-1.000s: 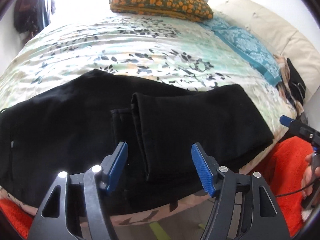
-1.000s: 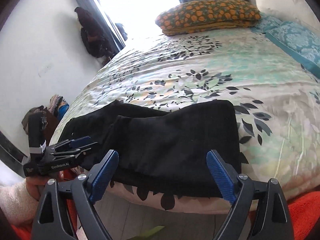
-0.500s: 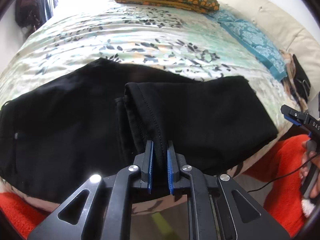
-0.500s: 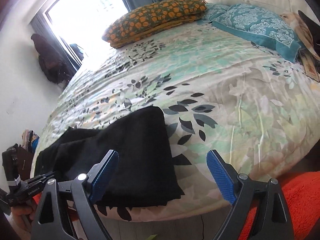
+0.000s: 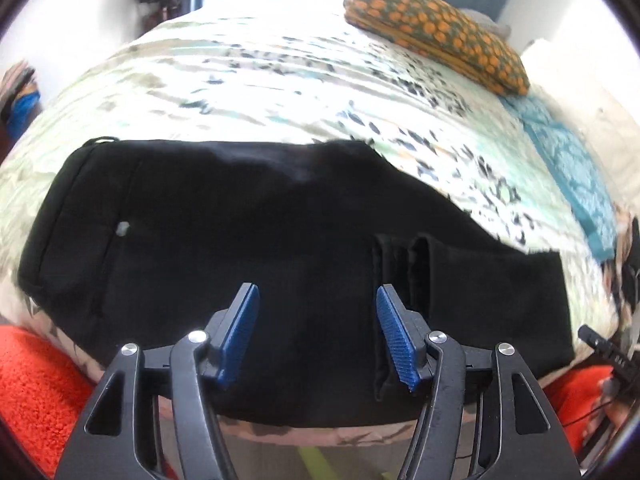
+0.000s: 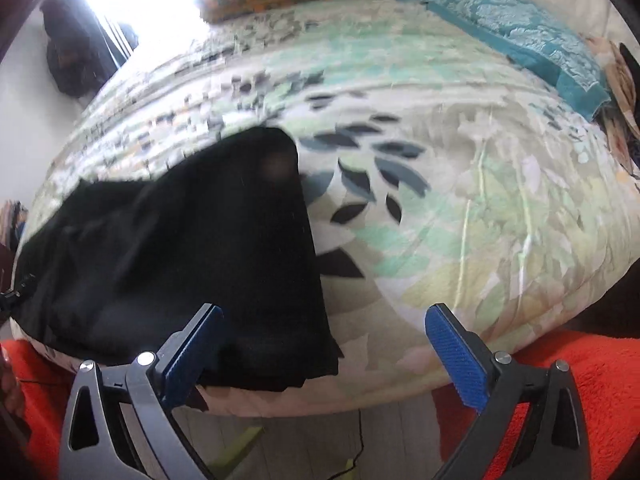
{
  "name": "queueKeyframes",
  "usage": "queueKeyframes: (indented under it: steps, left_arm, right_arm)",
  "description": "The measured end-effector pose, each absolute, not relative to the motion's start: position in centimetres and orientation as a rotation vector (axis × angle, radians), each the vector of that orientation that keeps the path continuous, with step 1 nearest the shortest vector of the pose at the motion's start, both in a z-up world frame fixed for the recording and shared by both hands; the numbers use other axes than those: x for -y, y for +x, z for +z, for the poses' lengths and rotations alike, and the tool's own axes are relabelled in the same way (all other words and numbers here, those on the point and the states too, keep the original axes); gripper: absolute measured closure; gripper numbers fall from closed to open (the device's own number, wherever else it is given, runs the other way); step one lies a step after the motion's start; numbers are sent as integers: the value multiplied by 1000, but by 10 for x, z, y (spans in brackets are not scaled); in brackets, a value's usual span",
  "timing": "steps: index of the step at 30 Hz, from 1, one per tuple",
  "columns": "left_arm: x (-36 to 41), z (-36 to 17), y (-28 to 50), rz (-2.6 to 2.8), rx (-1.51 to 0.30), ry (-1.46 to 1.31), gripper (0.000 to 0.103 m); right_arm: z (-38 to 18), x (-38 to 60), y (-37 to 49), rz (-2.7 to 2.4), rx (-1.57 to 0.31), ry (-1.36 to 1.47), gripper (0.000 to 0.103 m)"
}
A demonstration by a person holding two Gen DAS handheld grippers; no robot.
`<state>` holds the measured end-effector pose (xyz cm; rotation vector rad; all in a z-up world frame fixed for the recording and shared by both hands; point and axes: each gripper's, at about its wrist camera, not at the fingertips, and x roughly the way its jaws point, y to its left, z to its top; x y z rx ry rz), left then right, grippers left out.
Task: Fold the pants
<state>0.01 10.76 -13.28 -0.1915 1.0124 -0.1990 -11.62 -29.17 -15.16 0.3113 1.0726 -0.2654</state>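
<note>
The black pants (image 5: pixel 224 240) lie flat along the near edge of the bed (image 5: pixel 280 80), long axis running side to side with that edge, waistband at the left, legs folded back over themselves so the hems (image 5: pixel 404 272) sit mid-length. Their right fold edge (image 6: pixel 312 264) ends well short of the bed's right side, leaving open floral cover beyond. The left gripper (image 5: pixel 316 332) has just been opening and hangs released, nothing between its pads. The right gripper (image 6: pixel 324 356), jaws just widened, spans the fold's near corner without pressing it. Orange-dotted pillow (image 5: pixel 436 32) lies far off.
</note>
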Motion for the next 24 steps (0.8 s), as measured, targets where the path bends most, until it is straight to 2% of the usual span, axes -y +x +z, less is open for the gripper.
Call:
queueKeyframes:
  steps: [4, 9, 11, 13, 14, 15, 16, 17, 18, 20, 22, 24]
  left_arm:
    - [-84, -113, -12, -331, -925, -183, 41]
    - [3, -119, -30, -601, -912, 71, 40]
    - [23, -145, -26, -642, -1007, 135, 40]
    - [26, -176, -20, -593, -1113, 180, 43]
    - [21, -184, -19, -589, -1117, 174, 49]
    - [17, -182, -23, -607, -1093, 160, 49]
    - [14, -181, -23, -614, -1100, 155, 49]
    - [14, -179, -24, -614, -1104, 151, 49]
    - [14, -178, -24, -609, -1109, 144, 49]
    - [16, -178, -29, -607, -1110, 142, 49]
    - [22, -179, -35, -610, -1097, 182, 49]
    - [25, -181, -38, -605, -1082, 222, 49]
  right_arm:
    - [-141, 320, -121, -182, -968, 515, 3]
    - [-169, 333, -111, -63, -1031, 760, 10]
    - [-181, 330, -108, -21, -1067, 812, 25]
    - [-193, 327, -105, 17, -1117, 840, 31]
    - [-200, 325, -105, 24, -1145, 844, 33]
    - [-206, 324, -104, 31, -1165, 852, 38]
    - [-210, 324, -104, 38, -1174, 857, 51]
    - [-211, 324, -104, 43, -1184, 851, 70]
    - [-209, 323, -104, 60, -1182, 846, 76]
    - [-196, 318, -106, 69, -1159, 795, 83]
    - [-180, 313, -110, 69, -1126, 719, 84]
    - [-188, 310, -109, 51, -1175, 678, 83]
